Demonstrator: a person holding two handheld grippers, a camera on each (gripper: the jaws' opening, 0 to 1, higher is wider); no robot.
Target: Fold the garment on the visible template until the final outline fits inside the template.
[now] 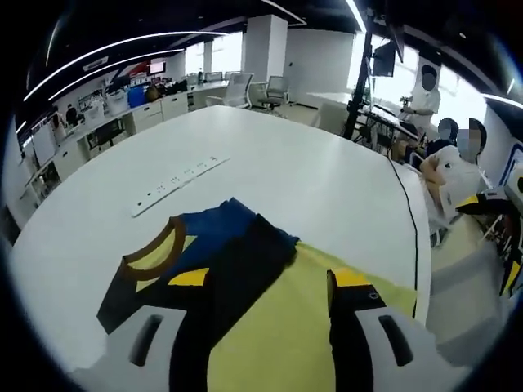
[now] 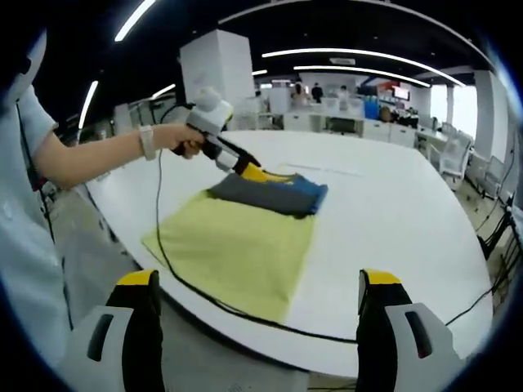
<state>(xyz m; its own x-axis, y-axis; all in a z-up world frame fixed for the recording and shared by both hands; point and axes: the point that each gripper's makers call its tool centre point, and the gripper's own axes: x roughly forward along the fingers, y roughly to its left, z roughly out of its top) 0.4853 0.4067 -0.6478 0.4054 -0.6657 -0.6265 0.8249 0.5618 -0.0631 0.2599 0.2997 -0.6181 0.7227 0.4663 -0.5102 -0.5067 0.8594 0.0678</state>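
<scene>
Garment point(image 2: 274, 194): soft matt cloth, you see navy, dark grey and blue panels with a ribbed tan collar; it wrinkles where folded.
Template point(image 2: 237, 253): yellow sheet, matt, flat and smooth, looks like thin cloth or felt; which one you cannot tell.
Tabletop point(image 1: 310, 180): white, smooth, with a faint satin sheen from the ceiling lights.
Your left tongs point(image 1: 261, 290): matt black jaws with yellow tips, on light grey moulded plastic bodies.
Your right tongs point(image 2: 257, 282): same matt black, yellow tips, grey plastic.
Cable point(image 2: 188, 282): black, smooth sheath.
Power strip point(image 1: 178, 185): white plastic.
</scene>
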